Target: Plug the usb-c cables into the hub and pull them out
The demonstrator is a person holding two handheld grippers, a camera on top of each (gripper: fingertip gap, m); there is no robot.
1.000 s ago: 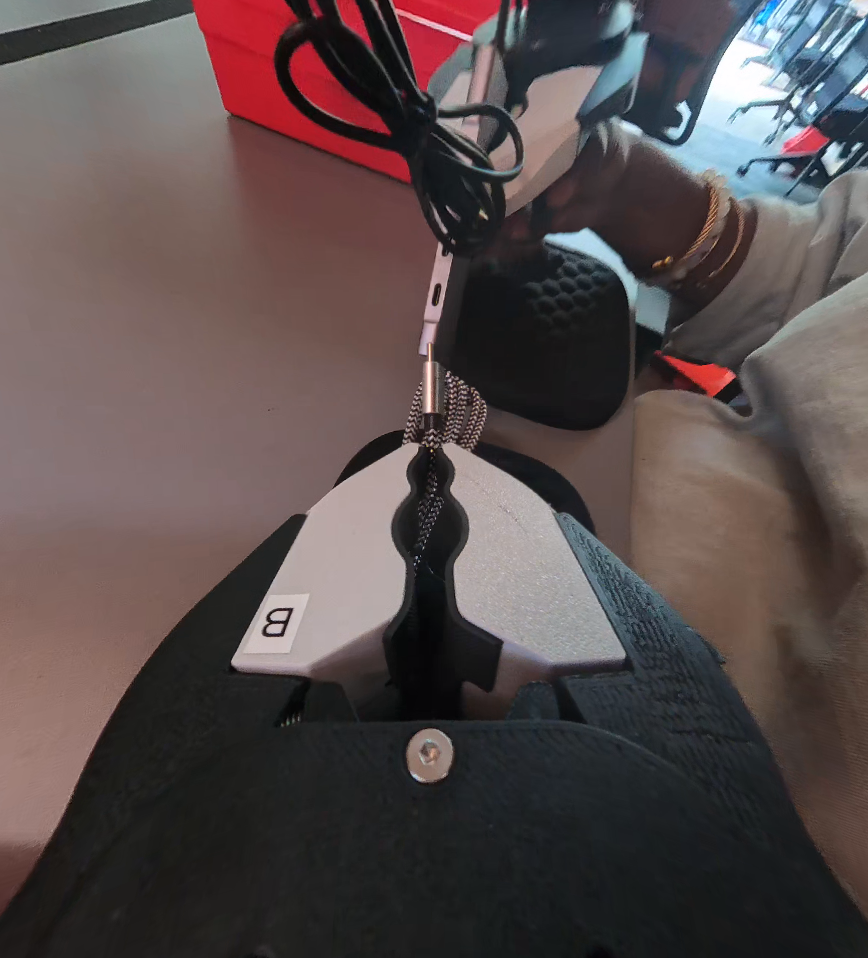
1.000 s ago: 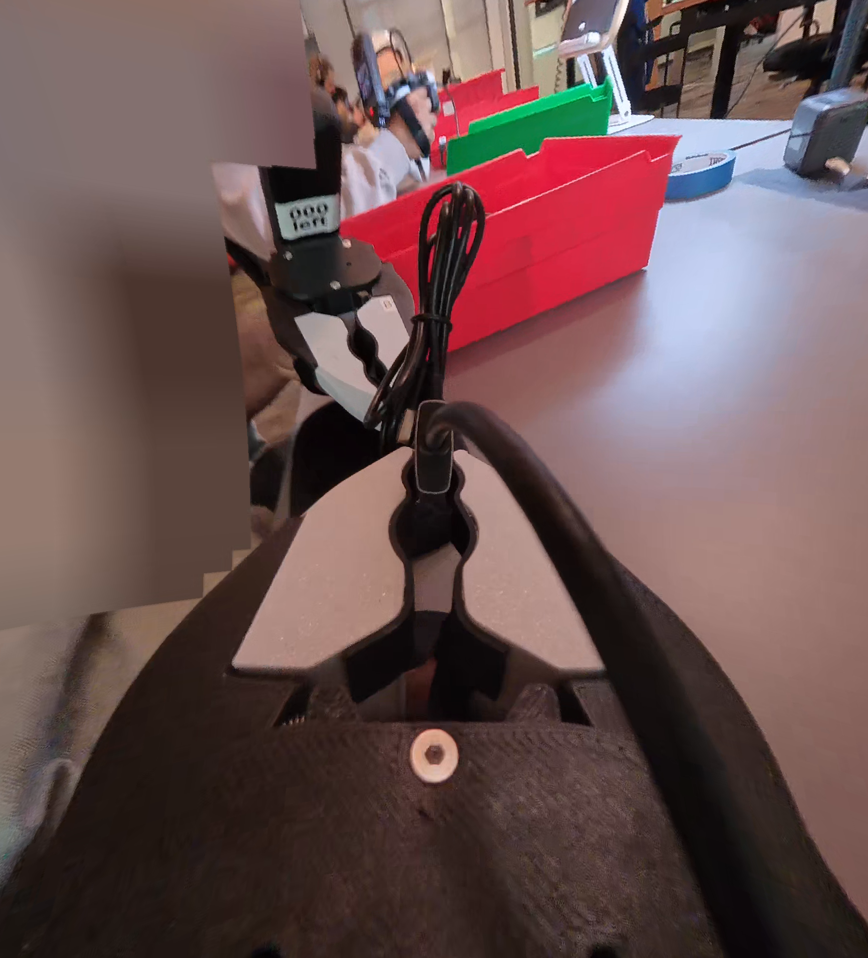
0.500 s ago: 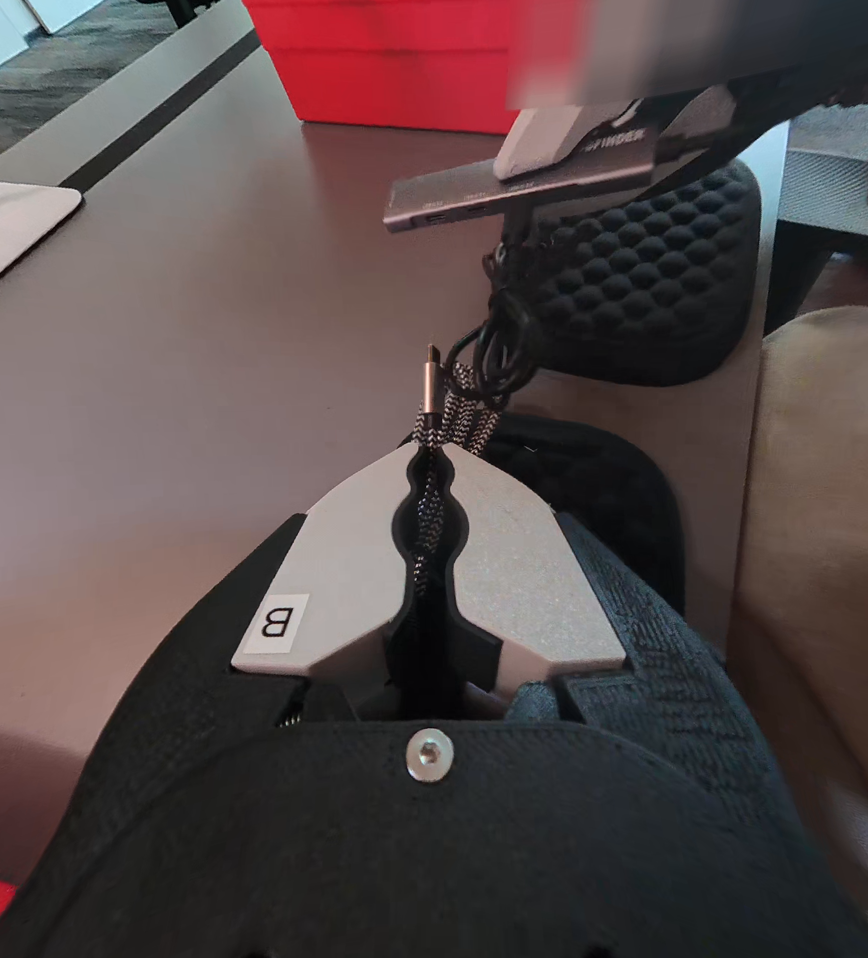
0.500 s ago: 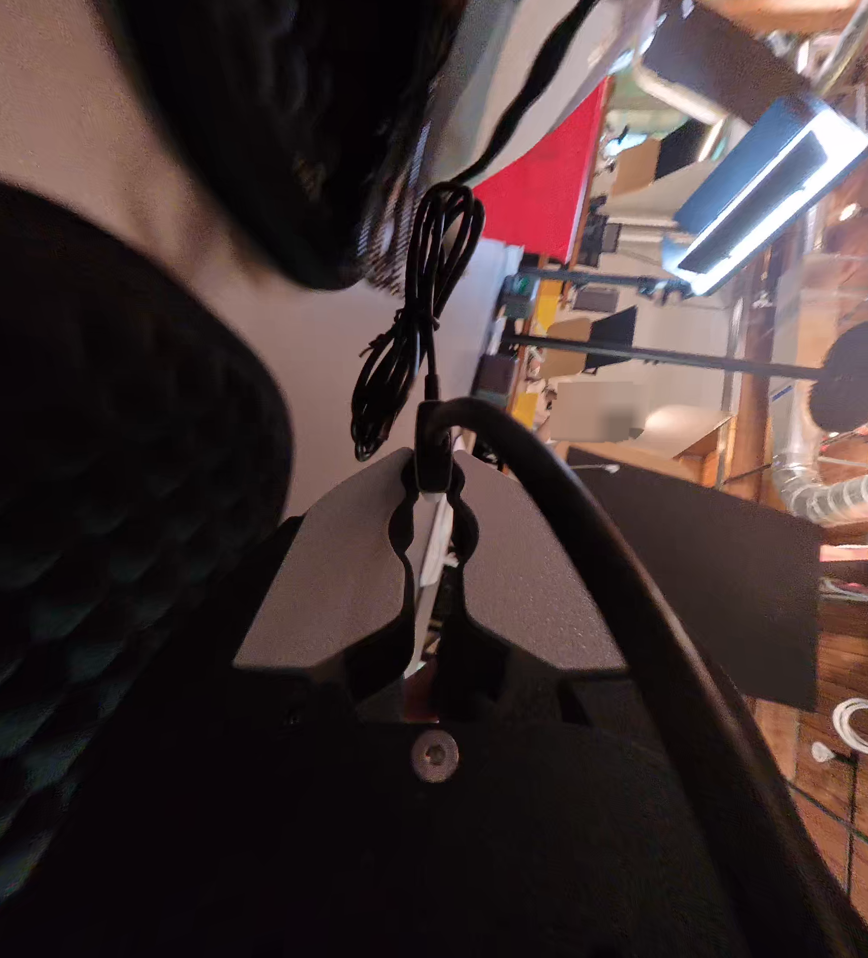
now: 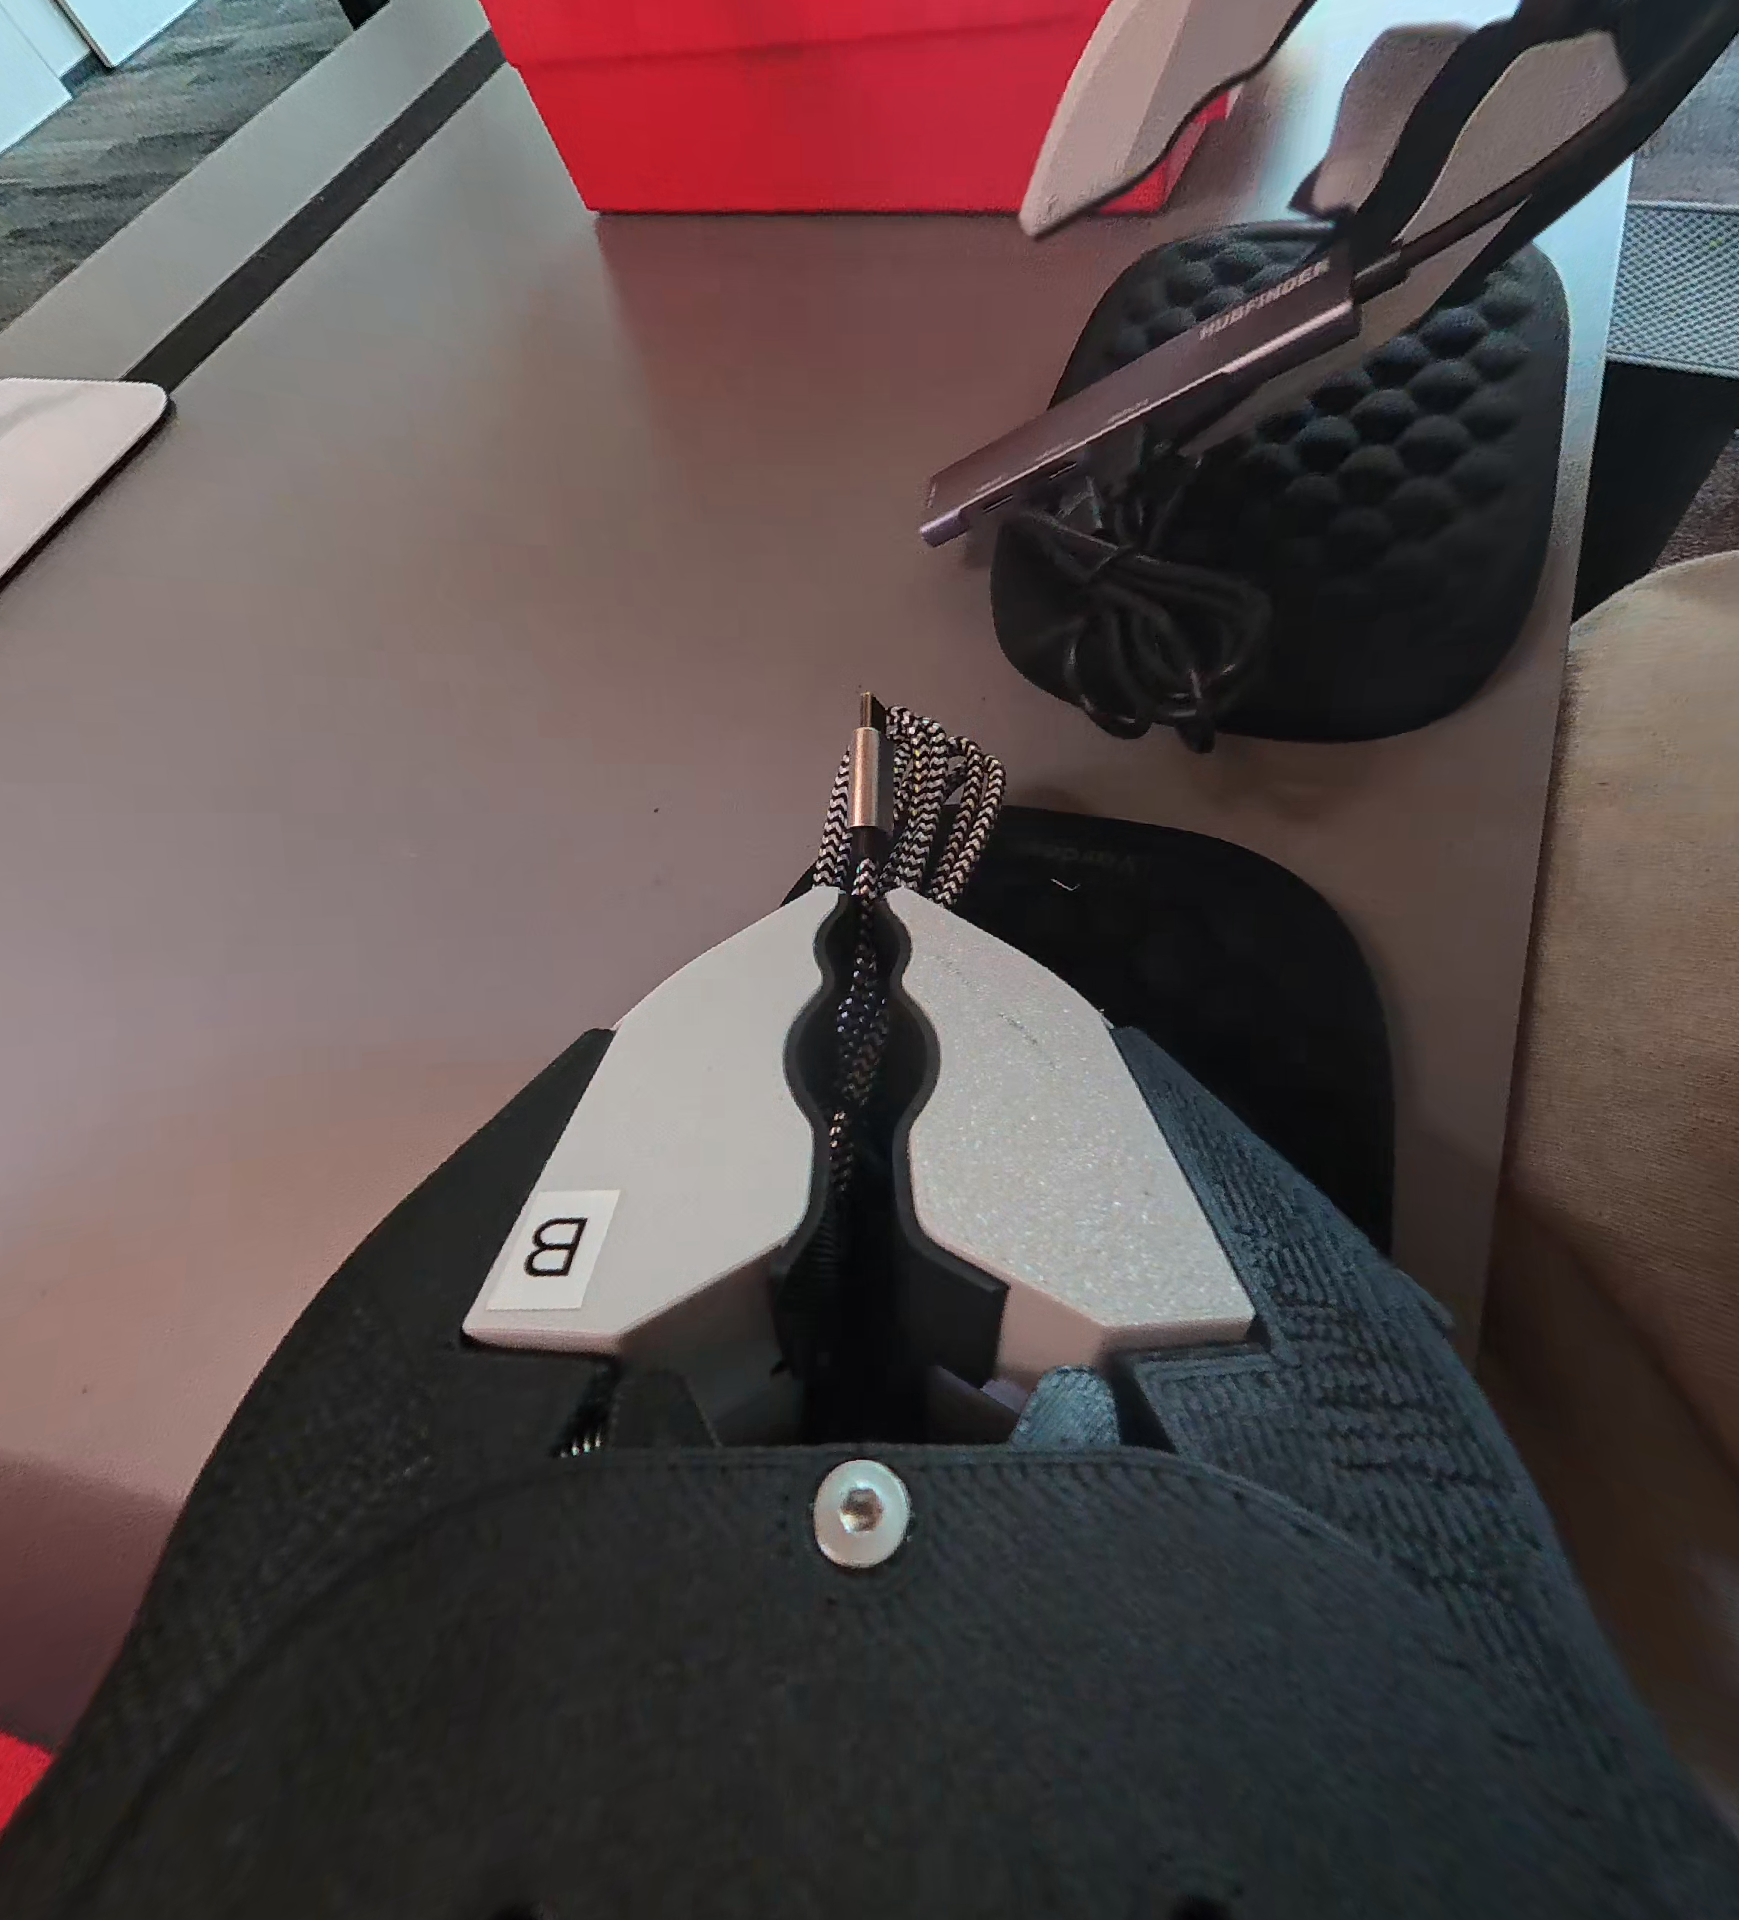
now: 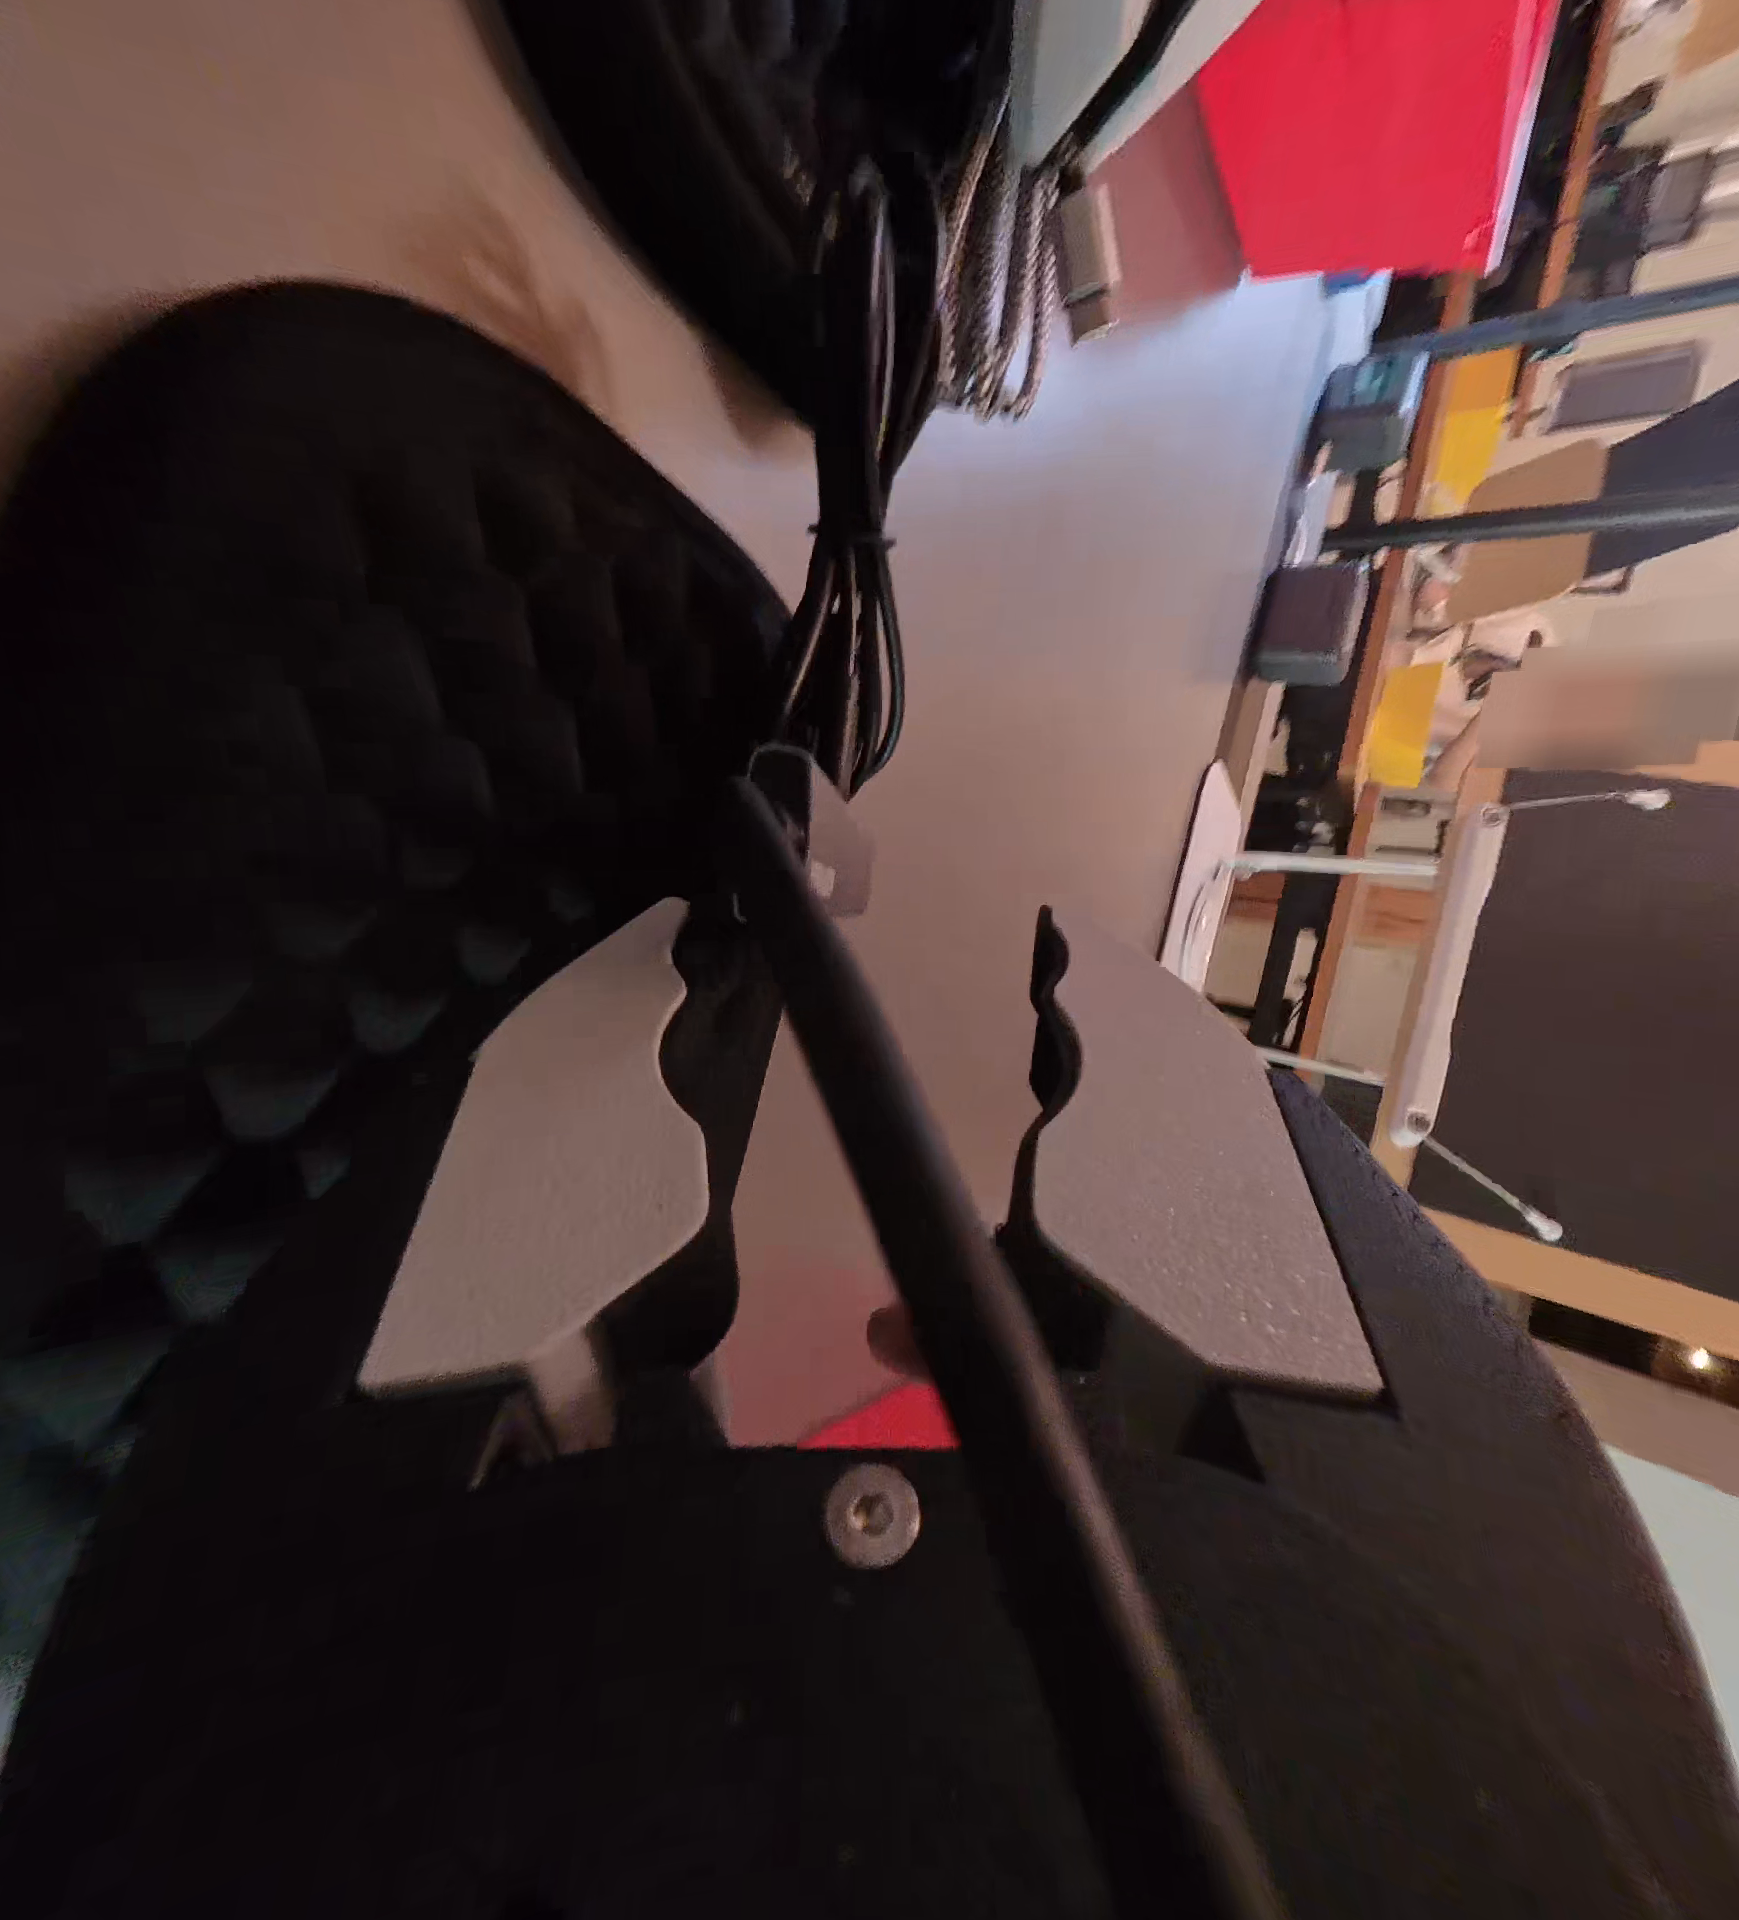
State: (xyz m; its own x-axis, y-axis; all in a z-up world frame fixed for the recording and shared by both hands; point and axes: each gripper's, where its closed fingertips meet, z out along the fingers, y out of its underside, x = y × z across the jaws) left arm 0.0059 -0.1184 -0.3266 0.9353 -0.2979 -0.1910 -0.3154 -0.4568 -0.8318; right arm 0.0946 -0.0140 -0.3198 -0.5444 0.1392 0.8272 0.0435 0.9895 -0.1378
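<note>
My left gripper (image 5: pixel 860 899) is shut on a black-and-white braided USB-C cable (image 5: pixel 932 821), with its metal plug (image 5: pixel 865 769) sticking out in front, free in the air. The grey hub (image 5: pixel 1156 416) hangs tilted to the upper right, over a black honeycomb pad (image 5: pixel 1384 488). The right gripper's grey fingers (image 5: pixel 1125 114) stand apart on either side of its far end. A tied bundle of thin black cable (image 5: pixel 1135 634) lies under the hub. In the right wrist view my right gripper (image 6: pixel 865 920) is open. The hub's thick black cord (image 6: pixel 896 1101) crosses between its jaws.
A red bin (image 5: pixel 792 104) stands at the back of the dark table (image 5: pixel 429 623). A second black pad (image 5: pixel 1187 935) lies under my left gripper. A grey mat (image 5: pixel 34 457) sits at the far left. Beige fabric (image 5: pixel 1675 1039) fills the right edge.
My right gripper has opened from its hold on the hub and dropped toward the honeycomb pad. The hub now sits farther right of the plug. My left gripper still holds the cable.
</note>
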